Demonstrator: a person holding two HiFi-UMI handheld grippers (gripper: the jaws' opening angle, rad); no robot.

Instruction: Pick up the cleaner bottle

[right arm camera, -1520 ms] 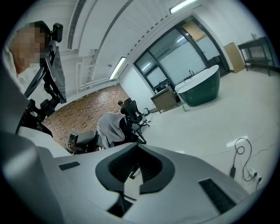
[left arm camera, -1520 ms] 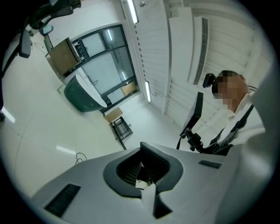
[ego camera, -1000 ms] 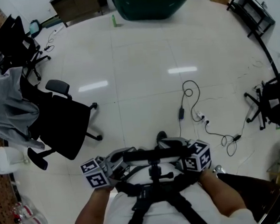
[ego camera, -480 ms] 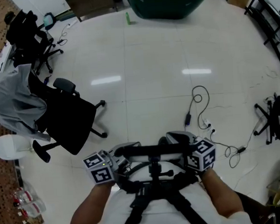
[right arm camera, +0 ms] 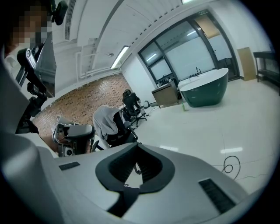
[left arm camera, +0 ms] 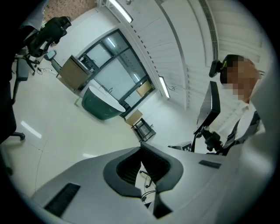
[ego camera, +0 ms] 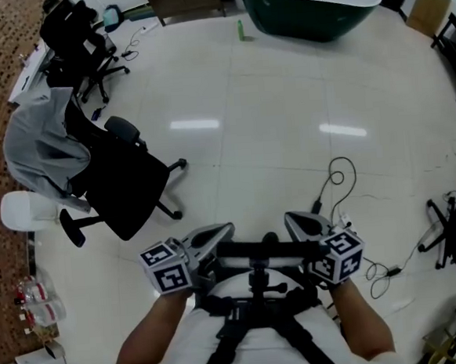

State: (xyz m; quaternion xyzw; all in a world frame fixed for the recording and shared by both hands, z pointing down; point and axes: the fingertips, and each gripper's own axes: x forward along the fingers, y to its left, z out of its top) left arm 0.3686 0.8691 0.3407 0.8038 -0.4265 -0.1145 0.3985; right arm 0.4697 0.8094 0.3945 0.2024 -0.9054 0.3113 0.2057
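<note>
Small green cleaner bottle [ego camera: 240, 30] is standing by dark-green oval bathtub [ego camera: 309, 10] — label too small to read — L gripper [ego camera: 222, 231] & R gripper [ego camera: 291, 218] clenching shut, empty.

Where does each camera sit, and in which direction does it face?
Head view: on the head, steeply down at floor, chair and tub; forearms, left gripper, right gripper show.
Left gripper view: on the left gripper, along its shut jaws towards the tub; torso at right.
Right gripper view: on the right gripper, along its shut jaws towards the tub; torso at left.
Shared: all show the tub; head and right gripper views show the bottle beside it.
</note>
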